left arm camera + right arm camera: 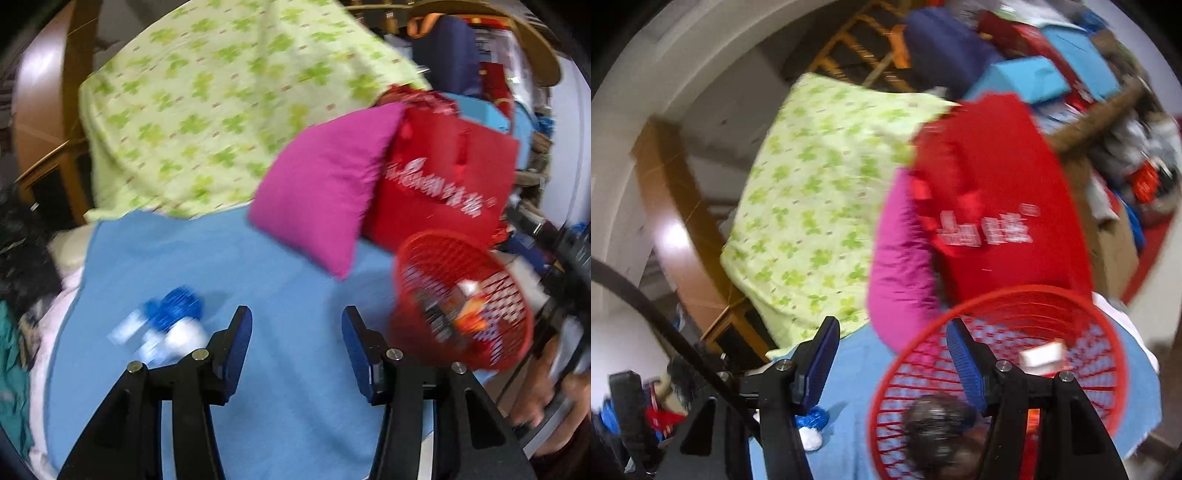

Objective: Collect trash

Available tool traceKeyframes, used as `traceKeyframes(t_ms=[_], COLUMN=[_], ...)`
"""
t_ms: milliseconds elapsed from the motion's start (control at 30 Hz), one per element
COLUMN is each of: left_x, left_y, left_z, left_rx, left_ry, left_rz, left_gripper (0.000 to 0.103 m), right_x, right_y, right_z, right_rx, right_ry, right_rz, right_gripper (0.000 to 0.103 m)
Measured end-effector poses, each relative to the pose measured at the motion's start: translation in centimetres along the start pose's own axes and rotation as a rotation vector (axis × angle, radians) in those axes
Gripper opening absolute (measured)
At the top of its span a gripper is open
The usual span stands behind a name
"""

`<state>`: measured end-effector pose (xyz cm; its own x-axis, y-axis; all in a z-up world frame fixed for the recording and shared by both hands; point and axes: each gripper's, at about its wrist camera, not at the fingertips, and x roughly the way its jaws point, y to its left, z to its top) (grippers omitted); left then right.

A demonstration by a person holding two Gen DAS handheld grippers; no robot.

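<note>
Trash [458, 314] fills the red basket [1100, 325]; both left gripper [297, 332] and right gripper [892, 347] gape empty.

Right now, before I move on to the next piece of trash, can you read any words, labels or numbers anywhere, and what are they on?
Nothing can be read with certainty.
Red bag: white print, possibly Chinese characters, too blurred to read; the same in the right wrist view.
Packaging inside the red basket: markings smeared by motion, unreadable.
Blue-and-white item on the blue sheet: label blurred, unreadable.
</note>
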<state>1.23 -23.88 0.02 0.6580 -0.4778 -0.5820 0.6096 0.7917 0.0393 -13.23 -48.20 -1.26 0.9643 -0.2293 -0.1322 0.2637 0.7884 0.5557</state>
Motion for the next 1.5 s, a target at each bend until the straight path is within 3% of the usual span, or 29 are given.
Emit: traceKeyframes(t_ms=[167,300,433,1000,1500], left_x=[-0.7,-1.5,-2.0,1.4,4.3], left_y=[7.7,13.8,18.0,23.4,25.2], left_z=[-3.8,-6.2,-8.0,-14.0,-16.7], left_rx=[-0.107,-0.210,-0.298,-0.425,-0.468], left_ry=[0.057,0.084,0.095,0.200,0.232], left_rz=[0.130,0.239,0.293,0.285,0.235], left_gripper=[0.052,0.052,0.052,0.052,0.053], right_x=[2.0,4.4,6.9,14.8,20.9], right_y=[5.3,8.8,11.3,15.9,15.9], right_z=[-2.3,-4.7,-7.2,-15.8,-20.9], right_rx=[-0.109,-0.169,-0.209,-0.225,-0.122], right_ry=[0.029,0.103,0.191,0.506,0.720], right_rz=[0.079,0.117,0.135,0.133,0.077], right_gripper=[0.065,0.065,0.065,0.065,0.065])
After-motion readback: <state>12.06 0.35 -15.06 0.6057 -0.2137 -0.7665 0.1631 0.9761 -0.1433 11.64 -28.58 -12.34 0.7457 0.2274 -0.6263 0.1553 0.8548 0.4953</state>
